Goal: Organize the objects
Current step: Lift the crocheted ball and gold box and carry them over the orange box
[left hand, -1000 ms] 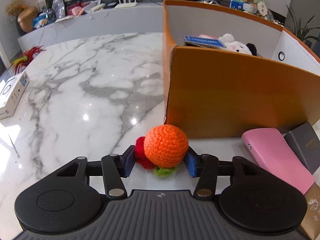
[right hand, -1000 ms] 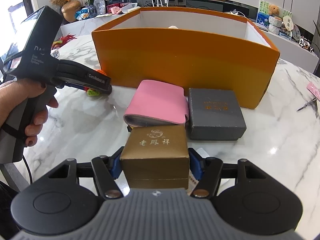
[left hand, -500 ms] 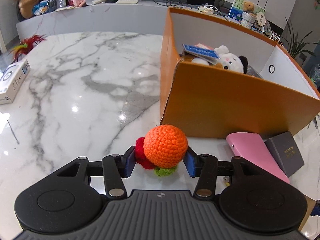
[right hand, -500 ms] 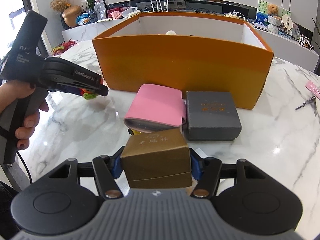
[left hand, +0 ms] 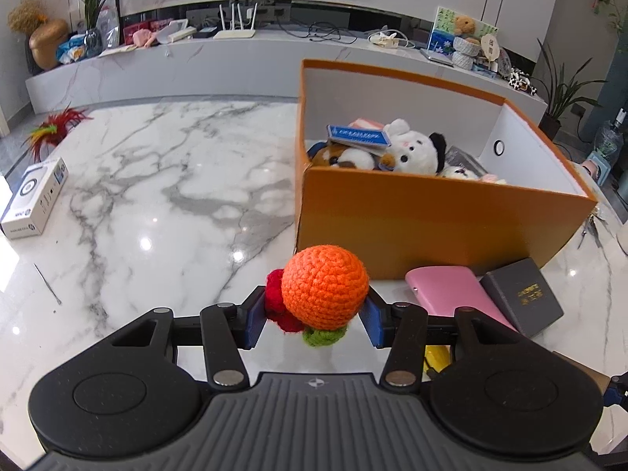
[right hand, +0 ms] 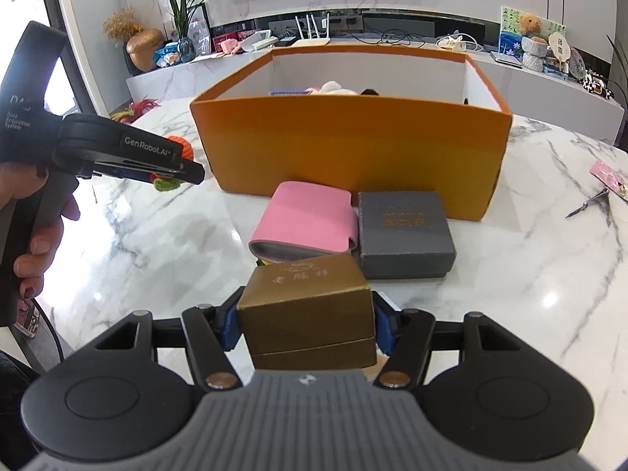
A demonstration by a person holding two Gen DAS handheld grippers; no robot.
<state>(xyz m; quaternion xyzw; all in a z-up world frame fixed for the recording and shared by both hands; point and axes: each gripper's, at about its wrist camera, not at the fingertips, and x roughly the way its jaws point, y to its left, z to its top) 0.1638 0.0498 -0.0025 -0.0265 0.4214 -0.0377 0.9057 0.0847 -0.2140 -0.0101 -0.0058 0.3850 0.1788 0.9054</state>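
Landmark: orange box (left hand: 431, 219), open-topped, standing on the desk (left hand: 157, 204); all places below are given from it.
Left gripper (left hand: 312, 316): jaws clenched on the crochet toy (left hand: 324, 288), an orange ball with red and green parts below it.
Toy position: held off the desk, in front of the box's near left corner, lower than the rim.
Right gripper (right hand: 306, 327): jaws grasping the gold case (right hand: 308, 308) by its two side faces; the case tilts, far edge raised.
Case position: in front of the box's long front wall, near its middle, nearer the camera than the pink pouch (right hand: 310, 219) and the grey case (right hand: 404, 231).
Key relation: the box opening lies ahead of and above both loads; its long axis runs across the right wrist view, so the front wall stands between each load and the interior.
Nearer hand: judged to be the left, since the toy sits just before the corner while the gold case is separated from the wall by the pouch and the grey case.
Next move, judged: lift each load over the rim before releasing.
Box contents: plush toys (left hand: 412, 149) and a blue card (left hand: 359, 135) at the left end; the right end looks freer.
Surface: polished white marble with grey veins, reflective.
Room: living room; a low counter with a router (left hand: 235, 31) behind the box; a white carton (left hand: 35, 204) far to its left.
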